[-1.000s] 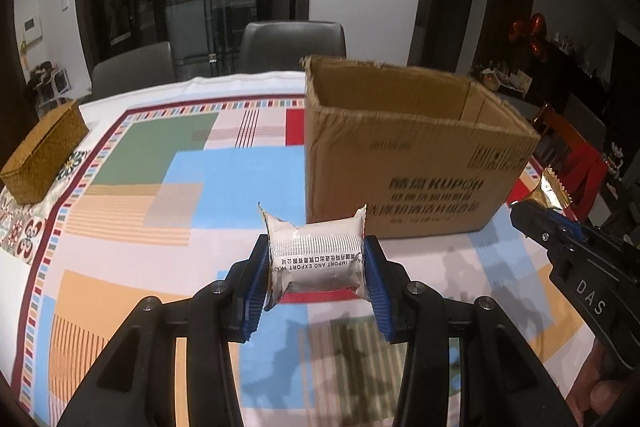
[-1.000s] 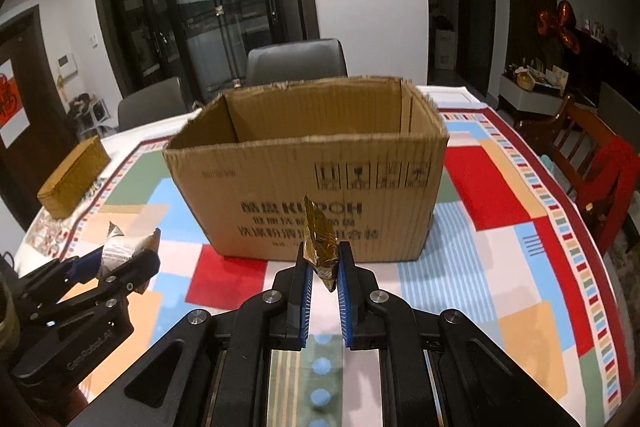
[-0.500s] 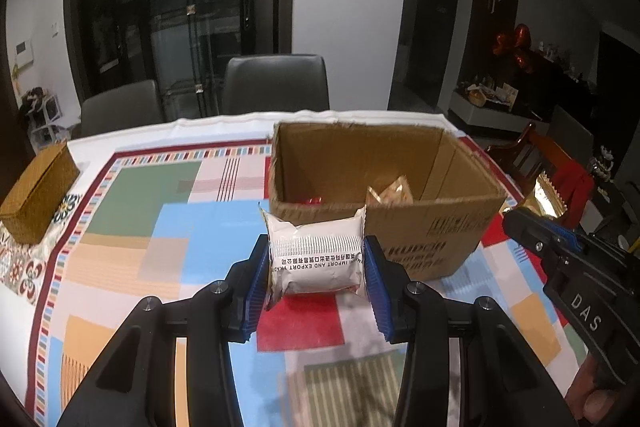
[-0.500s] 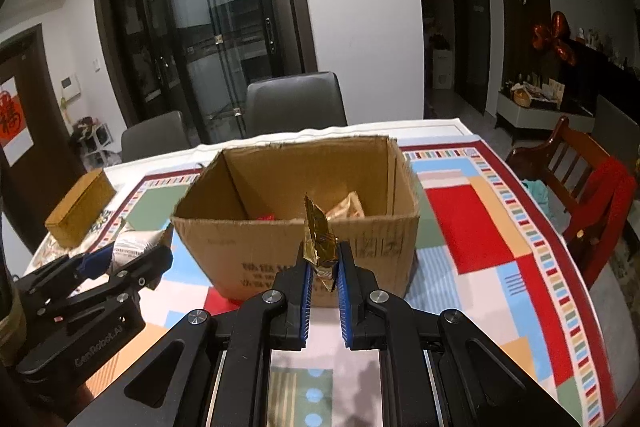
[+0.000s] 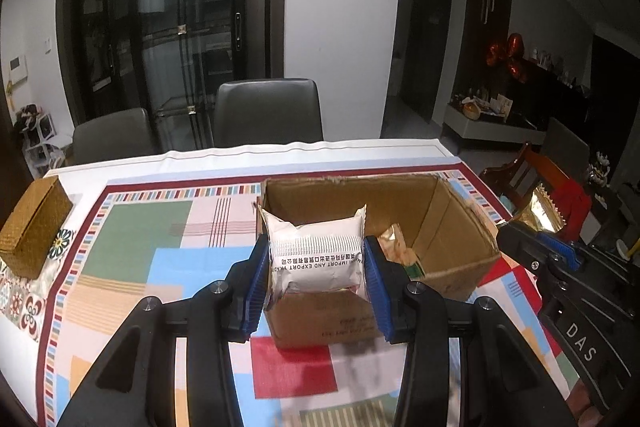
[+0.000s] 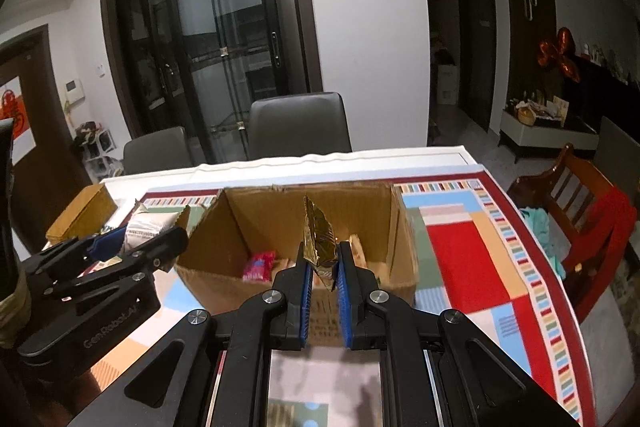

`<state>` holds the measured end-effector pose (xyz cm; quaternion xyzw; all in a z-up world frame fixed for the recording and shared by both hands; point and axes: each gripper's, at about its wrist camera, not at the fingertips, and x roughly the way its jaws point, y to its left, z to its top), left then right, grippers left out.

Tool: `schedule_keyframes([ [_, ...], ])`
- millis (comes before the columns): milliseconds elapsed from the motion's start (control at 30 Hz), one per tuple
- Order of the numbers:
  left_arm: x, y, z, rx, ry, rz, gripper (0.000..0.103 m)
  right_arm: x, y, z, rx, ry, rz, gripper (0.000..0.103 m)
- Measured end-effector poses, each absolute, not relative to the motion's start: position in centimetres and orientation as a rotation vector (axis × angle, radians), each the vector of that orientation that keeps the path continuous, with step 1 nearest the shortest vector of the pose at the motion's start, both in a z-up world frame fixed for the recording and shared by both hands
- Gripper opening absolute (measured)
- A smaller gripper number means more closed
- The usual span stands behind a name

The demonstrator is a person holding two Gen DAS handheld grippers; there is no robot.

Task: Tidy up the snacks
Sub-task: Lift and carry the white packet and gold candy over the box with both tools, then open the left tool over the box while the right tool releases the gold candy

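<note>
- Left tongs pinching white packet by both ends, poised at near rim of cardboard box on the counter.
- Right tongs pressed together on gold packet, held edge-up at the near wall.
- Best to carry both forward past the rim before letting go.
- Lower inside, toward bare floor beside pink snack, to avoid bounce-out.
- Spread one pair at a time; keep tongs apart from each other.
- Mind the near wall: thin cardboard, likely to tip if nudged.

Patterned table bears cardboard box, woven box.
</note>
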<state>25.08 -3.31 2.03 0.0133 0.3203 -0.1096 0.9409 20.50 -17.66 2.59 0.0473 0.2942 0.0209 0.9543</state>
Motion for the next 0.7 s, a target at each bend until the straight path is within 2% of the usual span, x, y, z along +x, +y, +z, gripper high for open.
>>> schedule_keyframes([
  [700, 30.4, -3.7, -0.2, 0.009, 0.701, -0.234, 0.045, 26.3, -17.8, 1.5, 0.064, 0.632, 0.043, 0.013],
])
